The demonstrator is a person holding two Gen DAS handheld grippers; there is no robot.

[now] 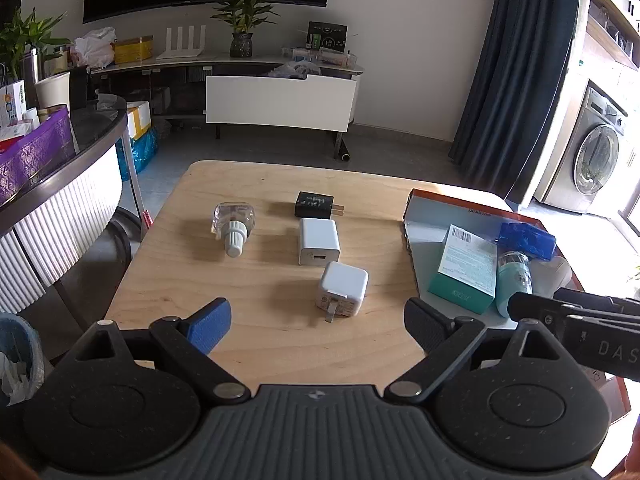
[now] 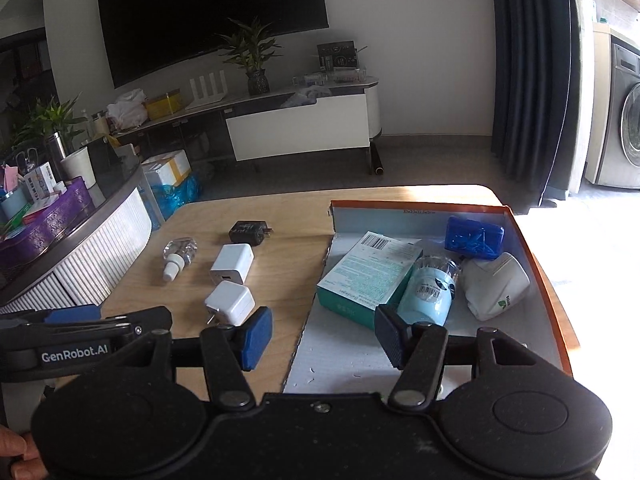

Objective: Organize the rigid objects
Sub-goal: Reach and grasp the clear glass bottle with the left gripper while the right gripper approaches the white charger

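A: What is on the wooden table (image 1: 256,344)?

B: Four small things lie loose on it. A clear bottle (image 1: 233,222) with a white cap lies on its side. Near it is a black plug (image 1: 315,205). Just in front of that is a flat white charger (image 1: 319,241), and then a small white cube plug (image 1: 342,289) with its prongs facing us.

A: And the box?

B: The orange-edged box (image 2: 541,276) sits on the right side of the table. Inside are a green carton (image 2: 370,274), a light blue can (image 2: 429,293) lying down, a blue case (image 2: 474,237) and a white round thing (image 2: 496,286).

A: What do the two grabbers hold?

B: Nothing. The left gripper (image 1: 318,322) has its fingers wide apart above the table, close to the cube plug. The right gripper (image 2: 324,334) has its fingers apart too, over the box's near edge, with nothing between them.
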